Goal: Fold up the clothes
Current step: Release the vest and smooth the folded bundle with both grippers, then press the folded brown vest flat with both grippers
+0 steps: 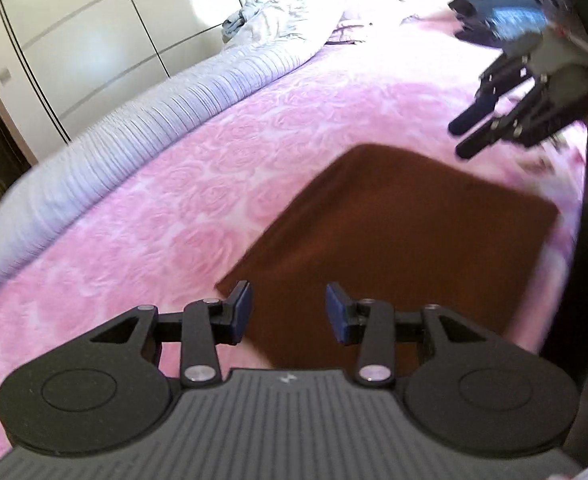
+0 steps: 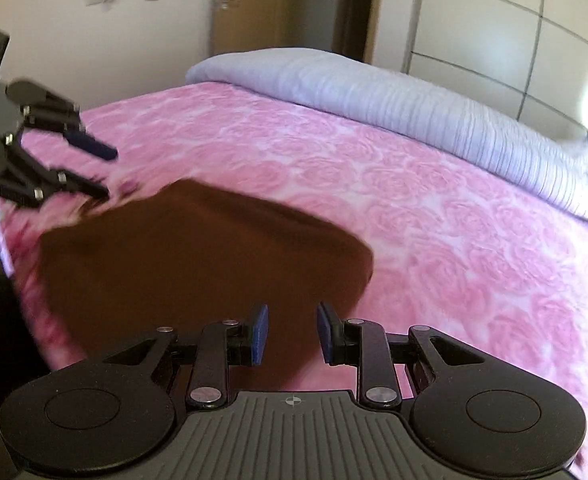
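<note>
A brown cloth (image 1: 394,248) (image 2: 197,264) lies folded flat as a rough rectangle on the pink bedspread, close to the bed's near edge. My left gripper (image 1: 289,312) hovers over one edge of it, jaws apart with nothing pinched between the blue pads. It shows again in the right wrist view as the left gripper (image 2: 103,173), above the cloth's far corner. My right gripper (image 2: 292,332) hangs over the opposite edge, also open and empty. In the left wrist view the right gripper (image 1: 464,138) sits above the cloth's far side. Both views are motion-blurred.
The pink rose-patterned bedspread (image 1: 165,208) covers the bed. A rolled striped lilac duvet (image 1: 153,128) (image 2: 434,120) runs along its far side. Crumpled pale clothes (image 1: 249,20) and a dark pile (image 1: 490,12) lie further up. White wardrobe doors (image 1: 85,40) and a wooden door (image 2: 249,8) stand beyond.
</note>
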`<state>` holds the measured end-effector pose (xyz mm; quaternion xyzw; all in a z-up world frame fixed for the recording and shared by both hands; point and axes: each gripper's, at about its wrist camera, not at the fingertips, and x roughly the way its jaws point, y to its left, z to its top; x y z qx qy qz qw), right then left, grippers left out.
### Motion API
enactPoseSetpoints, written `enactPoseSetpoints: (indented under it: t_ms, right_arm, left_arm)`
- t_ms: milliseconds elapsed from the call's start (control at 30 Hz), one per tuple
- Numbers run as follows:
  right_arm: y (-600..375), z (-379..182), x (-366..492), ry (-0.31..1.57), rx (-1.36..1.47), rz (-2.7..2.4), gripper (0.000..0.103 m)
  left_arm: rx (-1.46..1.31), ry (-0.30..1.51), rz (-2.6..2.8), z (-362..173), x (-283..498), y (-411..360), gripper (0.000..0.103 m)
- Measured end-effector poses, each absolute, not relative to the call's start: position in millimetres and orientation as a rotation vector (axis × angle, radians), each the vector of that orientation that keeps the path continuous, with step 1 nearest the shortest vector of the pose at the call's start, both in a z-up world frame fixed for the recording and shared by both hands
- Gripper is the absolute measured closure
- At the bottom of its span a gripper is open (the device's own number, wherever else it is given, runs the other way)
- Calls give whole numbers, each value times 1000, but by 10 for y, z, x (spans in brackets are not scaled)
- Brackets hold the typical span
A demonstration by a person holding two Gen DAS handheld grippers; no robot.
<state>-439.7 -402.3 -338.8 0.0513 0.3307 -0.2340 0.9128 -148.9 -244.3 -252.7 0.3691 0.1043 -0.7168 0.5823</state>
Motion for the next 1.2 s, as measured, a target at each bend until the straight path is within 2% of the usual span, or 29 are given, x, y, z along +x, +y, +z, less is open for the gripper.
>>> enactPoseSetpoints:
  t_ms: [33,133,267,467,600,800,900,1033,1200]
  right_arm:
    - [-4168,-3295,-4445,677,131,-486,77]
    - [-4671,-3330,-4250,679,264,-511,77]
    - [-5237,-3634,-4000,745,377,-529,77]
    - [-5554,-3690,-4030,655,474,-521,77]
    - [-5181,-3406,-4240,594,433,-568,77]
    - [-4274,-3244,-4715,531,421,-492,77]
    - [-3926,-3360,-4916,521,440,-478,77]
    - [-3708,-3604,-4996,597,432,-503,77]
    - [-3464,-3400,-5049,551,393,-563,77]
  left_arm:
    - [851,286,-1689,-2530,-1428,-2612,67]
    - [846,456,-1716,-2837,-1185,-3135,81]
    - [813,535,-1744,-3128,-1010,-3337,81]
    - [779,537,-1735,-3170,-1001,-3318,81]
    - [763,479,-1690,-2966,-1064,-3112,81]
    - [689,416,-1744,-2697,-1268,-2304,79]
    - [697,437,-1766,-2779,-1346,-1944,79]
    - [742,435,-1731,-3073,-1427,-1753,78]
    - [681,457,-1668,-3048,-1455,-1681,78]
